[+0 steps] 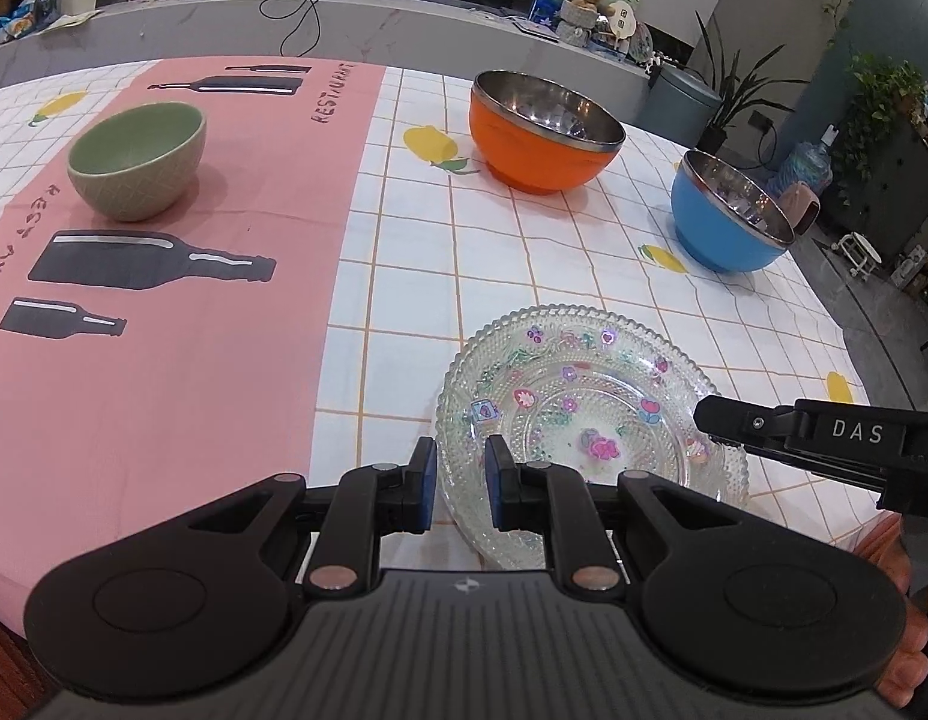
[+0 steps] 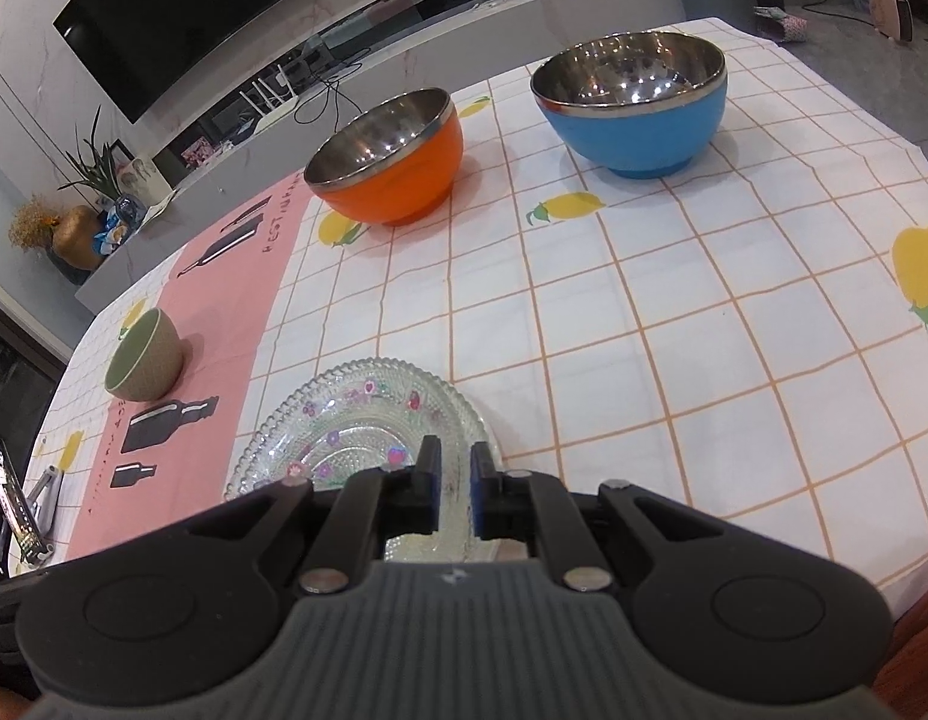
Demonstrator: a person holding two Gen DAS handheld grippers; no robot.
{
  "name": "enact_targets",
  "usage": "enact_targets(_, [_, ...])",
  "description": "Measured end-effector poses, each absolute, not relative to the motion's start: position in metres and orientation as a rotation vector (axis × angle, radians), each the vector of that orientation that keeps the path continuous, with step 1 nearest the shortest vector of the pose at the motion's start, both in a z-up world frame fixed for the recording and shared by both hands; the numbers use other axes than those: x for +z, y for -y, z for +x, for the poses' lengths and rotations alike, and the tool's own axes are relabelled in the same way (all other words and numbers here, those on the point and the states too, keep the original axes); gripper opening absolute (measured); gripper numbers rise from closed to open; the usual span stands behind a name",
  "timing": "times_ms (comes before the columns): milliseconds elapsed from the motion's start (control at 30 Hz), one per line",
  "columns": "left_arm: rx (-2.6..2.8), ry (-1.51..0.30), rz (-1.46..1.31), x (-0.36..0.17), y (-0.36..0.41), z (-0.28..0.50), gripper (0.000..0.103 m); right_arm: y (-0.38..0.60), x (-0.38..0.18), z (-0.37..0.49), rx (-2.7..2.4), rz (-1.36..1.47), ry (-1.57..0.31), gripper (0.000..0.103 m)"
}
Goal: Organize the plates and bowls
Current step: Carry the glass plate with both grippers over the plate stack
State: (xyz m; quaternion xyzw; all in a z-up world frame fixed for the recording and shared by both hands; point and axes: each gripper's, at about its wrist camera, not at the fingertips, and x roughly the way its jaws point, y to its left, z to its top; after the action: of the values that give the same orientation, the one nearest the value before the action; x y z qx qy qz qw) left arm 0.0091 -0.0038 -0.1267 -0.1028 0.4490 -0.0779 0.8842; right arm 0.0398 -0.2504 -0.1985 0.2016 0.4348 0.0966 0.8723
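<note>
Tablecloth-covered table [image 1: 524, 252]: glass plate [image 1: 590, 414] pinched at opposite rims by left gripper [image 1: 461, 483] and right gripper [image 2: 455, 489]. Beyond fingers, green bowl [image 1: 137, 162], orange bowl [image 1: 545, 132], blue bowl [image 1: 728, 213] stand apart, unstacked; sorting barely begun.

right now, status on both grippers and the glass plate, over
Left gripper shut on glass plate rim, near-left edge. Right gripper shut on its opposite rim. Green bowl, orange bowl, blue bowl stand apart, not blocking.
</note>
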Motion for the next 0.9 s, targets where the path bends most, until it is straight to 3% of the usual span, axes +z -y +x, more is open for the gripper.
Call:
enact_targets(533, [-0.172,-0.939,-0.201,-0.127,0.004,0.010,0.018,0.244,-0.192,0.040,0.176,0.311,-0.888,0.005])
enact_targets(700, [-0.167,-0.916,-0.293,-0.124,-0.012,0.009,0.022,0.249,-0.191,0.039,0.161,0.346,-0.882,0.013])
enact_targets(767, [-0.161,-0.899,-0.333,-0.123,-0.019,0.010,0.023,0.251,-0.191,0.039,0.157,0.372,-0.889,0.027])
enact_targets(900, [-0.167,-0.927,-0.429,-0.128,-0.029,0.015,0.023,0.259,-0.195,0.038,0.155,0.456,-0.914,0.029])
